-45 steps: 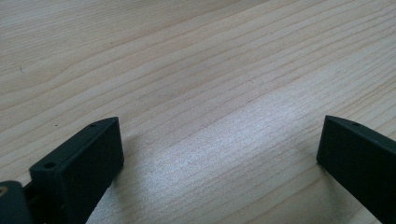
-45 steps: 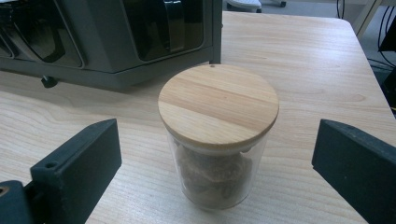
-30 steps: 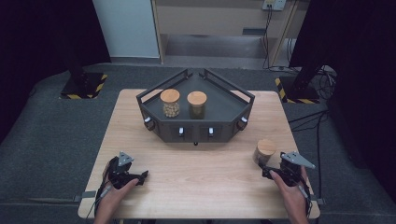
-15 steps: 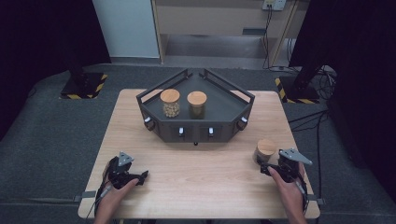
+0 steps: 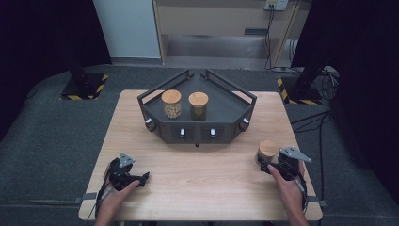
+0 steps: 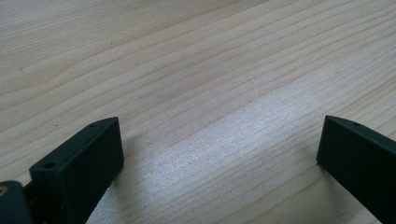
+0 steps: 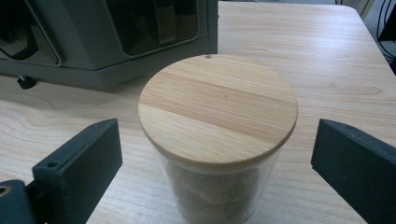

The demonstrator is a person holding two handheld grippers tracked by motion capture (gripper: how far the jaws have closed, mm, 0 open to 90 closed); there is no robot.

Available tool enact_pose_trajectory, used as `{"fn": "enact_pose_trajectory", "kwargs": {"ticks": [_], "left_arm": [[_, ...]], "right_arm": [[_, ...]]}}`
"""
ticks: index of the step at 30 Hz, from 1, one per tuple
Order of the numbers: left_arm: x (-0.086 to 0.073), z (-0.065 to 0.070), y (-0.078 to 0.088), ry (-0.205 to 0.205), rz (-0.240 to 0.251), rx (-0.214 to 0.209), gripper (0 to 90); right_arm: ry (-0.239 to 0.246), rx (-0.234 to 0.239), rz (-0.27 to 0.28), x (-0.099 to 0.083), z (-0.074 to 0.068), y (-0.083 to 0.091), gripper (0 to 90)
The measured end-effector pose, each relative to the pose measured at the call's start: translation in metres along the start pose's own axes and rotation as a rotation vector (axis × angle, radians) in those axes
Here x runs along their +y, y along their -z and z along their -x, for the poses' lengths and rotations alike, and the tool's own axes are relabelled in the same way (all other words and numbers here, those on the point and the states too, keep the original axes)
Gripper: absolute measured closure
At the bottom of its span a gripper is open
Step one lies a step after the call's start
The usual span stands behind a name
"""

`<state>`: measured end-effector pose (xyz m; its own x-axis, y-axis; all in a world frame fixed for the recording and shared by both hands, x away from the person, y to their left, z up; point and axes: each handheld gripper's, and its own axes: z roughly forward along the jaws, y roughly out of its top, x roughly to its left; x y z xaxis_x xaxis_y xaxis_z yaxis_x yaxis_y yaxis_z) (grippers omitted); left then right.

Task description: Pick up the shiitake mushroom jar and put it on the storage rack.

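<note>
High view: three wooden-lidded jars, two in the dark tray [image 5: 235, 125]; the third jar [image 5: 267, 151] stands between the right gripper [image 5: 275, 165]'s wide jaws near the table [image 5: 207, 183]'s right edge; the left gripper [image 5: 134, 178] gapes empty

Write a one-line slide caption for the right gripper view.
Open right gripper brackets a glass jar with a wooden lid, standing on the table before the dark tray.

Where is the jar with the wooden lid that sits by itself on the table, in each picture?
High view: the lone jar stands at the lower right, just ahead of the right gripper.
Left gripper view: bare table wood between open jaws, no jar.
Right gripper view: the jar is centred between the open jaws.
Shared landmark: the dark tray, behind the jar in the right gripper view too.
</note>
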<state>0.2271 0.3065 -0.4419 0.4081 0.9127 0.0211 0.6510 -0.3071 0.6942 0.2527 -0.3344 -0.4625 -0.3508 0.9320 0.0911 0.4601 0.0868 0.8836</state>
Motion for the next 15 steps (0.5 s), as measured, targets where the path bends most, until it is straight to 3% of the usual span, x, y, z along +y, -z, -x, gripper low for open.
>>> {"fn": "enact_pose_trajectory", "kwargs": {"ticks": [15], "left_arm": [[0.000, 0.000, 0.000, 0.000, 0.000, 0.000, 0.0]], "right_arm": [[0.010, -0.017, -0.006, 0.006, -0.005, -0.013, 3.4]]}}
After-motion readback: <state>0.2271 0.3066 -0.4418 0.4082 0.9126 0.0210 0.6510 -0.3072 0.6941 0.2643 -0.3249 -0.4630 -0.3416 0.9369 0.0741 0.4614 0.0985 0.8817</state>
